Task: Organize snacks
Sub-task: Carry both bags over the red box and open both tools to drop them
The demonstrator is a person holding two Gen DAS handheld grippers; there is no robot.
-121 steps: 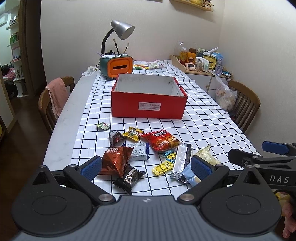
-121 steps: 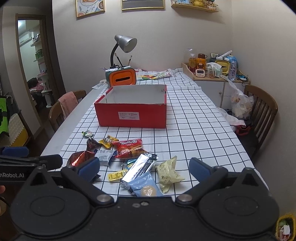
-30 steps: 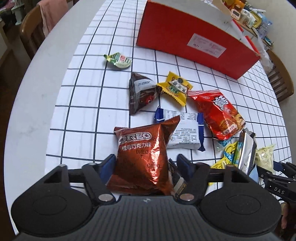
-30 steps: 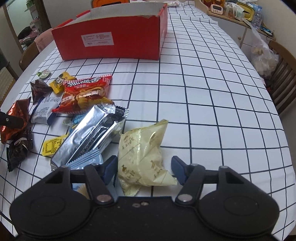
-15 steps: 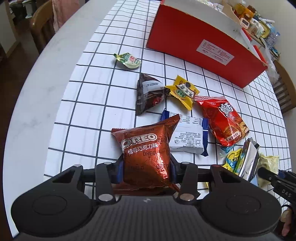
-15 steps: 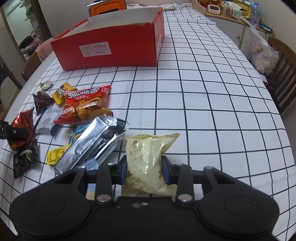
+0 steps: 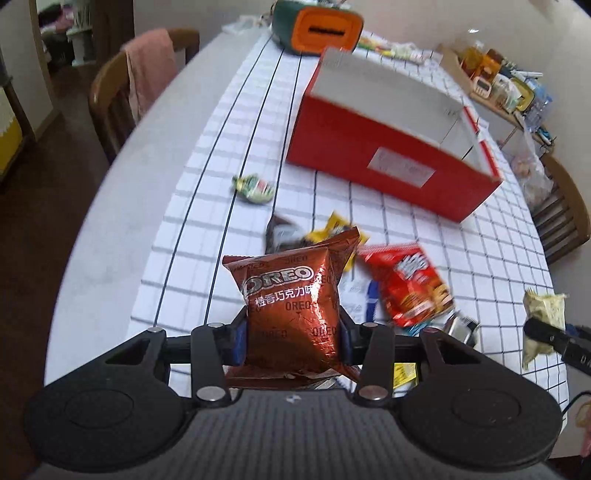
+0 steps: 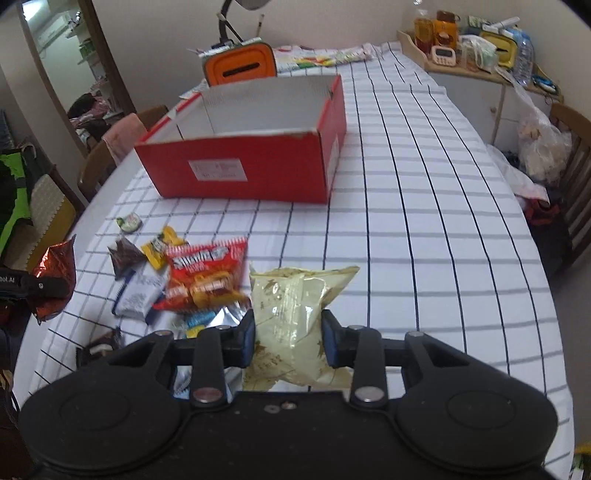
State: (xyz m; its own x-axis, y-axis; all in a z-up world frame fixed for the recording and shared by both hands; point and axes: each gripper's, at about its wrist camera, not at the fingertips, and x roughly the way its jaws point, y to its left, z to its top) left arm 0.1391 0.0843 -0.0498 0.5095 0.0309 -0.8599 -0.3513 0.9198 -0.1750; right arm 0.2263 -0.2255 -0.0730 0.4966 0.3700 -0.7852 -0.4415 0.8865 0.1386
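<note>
My left gripper (image 7: 290, 341) is shut on a brown Oreo packet (image 7: 291, 302) and holds it above the table. My right gripper (image 8: 288, 341) is shut on a pale yellow snack bag (image 8: 295, 314), also lifted. The open red box (image 7: 384, 147) stands ahead on the checked cloth; in the right wrist view (image 8: 243, 170) its white inside looks empty. Loose snacks lie between: a red bag (image 8: 205, 275), a white-blue packet (image 8: 138, 291), a yellow packet (image 8: 160, 245), a dark packet (image 8: 123, 256), a small green cup (image 7: 255, 188).
An orange-green desk organizer (image 7: 317, 24) with a lamp stands behind the box. Wooden chairs stand at the left (image 7: 107, 96) and right (image 8: 570, 147). A side shelf (image 8: 472, 48) holds bottles and jars. The table's left edge (image 7: 122, 206) is bare white.
Both grippers closed on their packets, then lifted and tilted up towards the red box. The Oreo packet and the yellow bag have left the table.
</note>
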